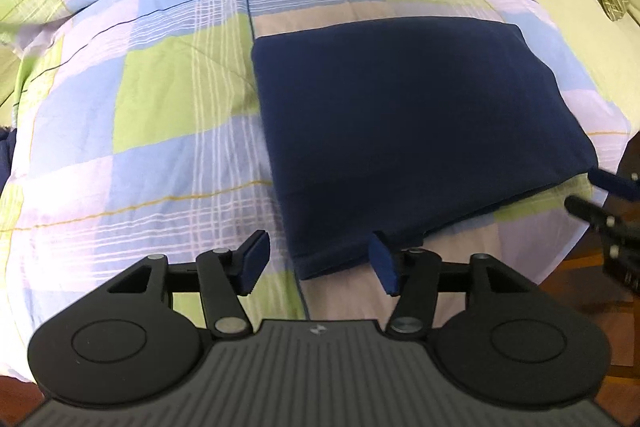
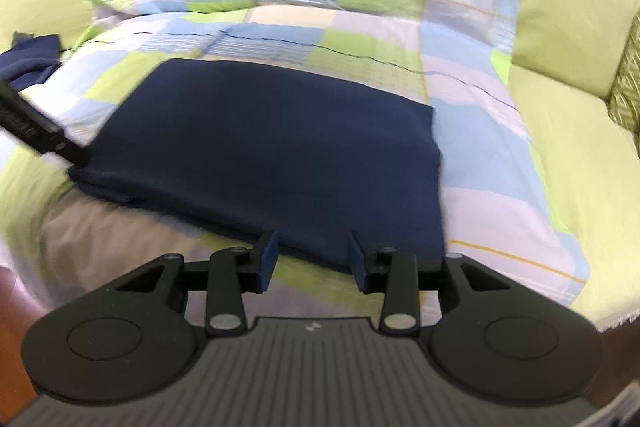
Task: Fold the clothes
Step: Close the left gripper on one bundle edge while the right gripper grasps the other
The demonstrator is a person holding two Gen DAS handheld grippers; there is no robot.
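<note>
Navy garment (image 1: 416, 131), folded flat rectangle

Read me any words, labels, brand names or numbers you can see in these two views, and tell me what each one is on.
No readable text in either view.
Left gripper: a small pale emblem on its ridged body, a symbol, not letters.
Right gripper: the same small emblem, too blurred to read.
Folded navy garment: no visible label or print.
Checked bedspread: pattern only, no writing.

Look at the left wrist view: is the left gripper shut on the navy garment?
No, the left gripper is open, with the navy garment lying flat on the checked quilt.
</note>
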